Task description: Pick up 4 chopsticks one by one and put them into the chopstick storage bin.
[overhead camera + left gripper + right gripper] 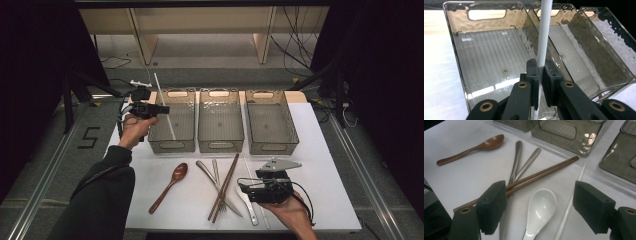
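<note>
My left gripper (166,109) hangs over the left clear bin (172,144), shut on a long white stick (161,90) that slants up and away. In the left gripper view the pads (533,72) pinch that stick (543,37) above the bin's ribbed floor (486,65). My right gripper (243,189) rests low near the table's front, open. In the right gripper view its jaws (541,200) stand wide apart on either side of a white ceramic spoon (541,207) without touching it.
Middle bin (220,120) and right bin (271,122) stand beside the left one. On the white table lie a wooden spoon (170,187), a knife (515,162), a fork (529,161), brown chopsticks (544,173) and a second white stick (571,202).
</note>
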